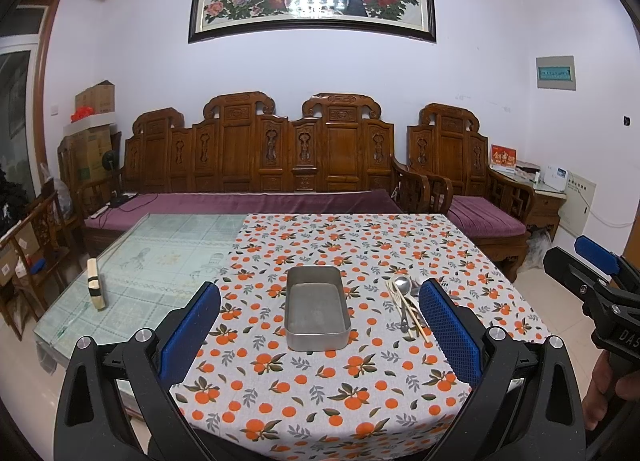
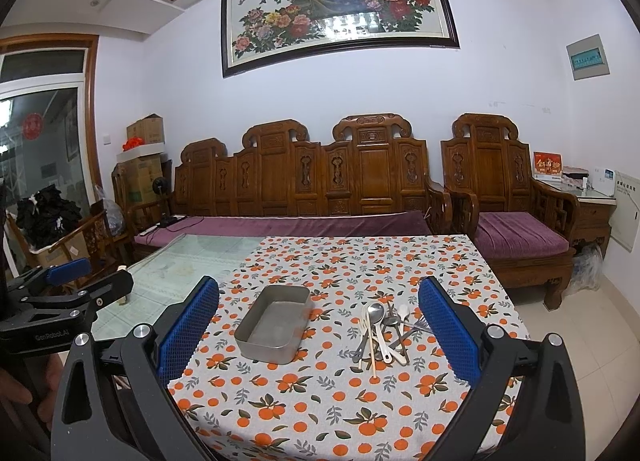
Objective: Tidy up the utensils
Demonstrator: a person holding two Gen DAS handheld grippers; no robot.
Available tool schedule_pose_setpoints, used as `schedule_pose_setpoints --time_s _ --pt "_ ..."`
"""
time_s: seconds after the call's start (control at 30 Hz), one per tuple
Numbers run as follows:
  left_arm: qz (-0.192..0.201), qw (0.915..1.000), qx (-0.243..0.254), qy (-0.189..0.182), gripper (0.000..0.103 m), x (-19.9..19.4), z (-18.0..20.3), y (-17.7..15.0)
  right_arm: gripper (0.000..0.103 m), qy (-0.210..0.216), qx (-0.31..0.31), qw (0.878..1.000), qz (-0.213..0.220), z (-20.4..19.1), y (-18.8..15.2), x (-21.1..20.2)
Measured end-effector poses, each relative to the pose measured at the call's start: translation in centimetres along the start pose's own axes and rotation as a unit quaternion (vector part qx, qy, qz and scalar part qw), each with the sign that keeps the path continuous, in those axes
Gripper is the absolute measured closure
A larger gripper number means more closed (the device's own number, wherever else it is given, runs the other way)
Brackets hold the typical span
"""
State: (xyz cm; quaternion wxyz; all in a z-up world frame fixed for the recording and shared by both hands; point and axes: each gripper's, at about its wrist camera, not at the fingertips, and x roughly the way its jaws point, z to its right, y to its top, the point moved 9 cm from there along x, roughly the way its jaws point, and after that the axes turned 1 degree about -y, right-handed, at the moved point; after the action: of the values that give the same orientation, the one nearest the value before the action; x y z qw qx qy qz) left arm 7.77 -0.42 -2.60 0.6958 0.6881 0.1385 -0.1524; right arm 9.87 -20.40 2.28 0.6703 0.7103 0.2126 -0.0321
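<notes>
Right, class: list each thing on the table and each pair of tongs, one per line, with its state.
Metal tray: upright, empty.
Utensils: loose crossed pile on the cloth, right of the tray, none inside it.
Tablecloth: spread flat, covering part of the table.
Left tongs: open, holding nothing.
Right tongs: open, holding nothing.

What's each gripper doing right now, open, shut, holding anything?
Left gripper: open, holding nothing.
Right gripper: open, holding nothing.
</notes>
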Motion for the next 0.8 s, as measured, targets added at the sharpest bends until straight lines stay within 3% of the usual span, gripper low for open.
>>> schedule_pose_setpoints --time_s 0.8 --pt "0.001 1.0000 0.002 0.000 0.007 -0.11 0.62 0.09 0.003 0.001 0.000 1.000 0.001 0.06 -0.04 0.03"
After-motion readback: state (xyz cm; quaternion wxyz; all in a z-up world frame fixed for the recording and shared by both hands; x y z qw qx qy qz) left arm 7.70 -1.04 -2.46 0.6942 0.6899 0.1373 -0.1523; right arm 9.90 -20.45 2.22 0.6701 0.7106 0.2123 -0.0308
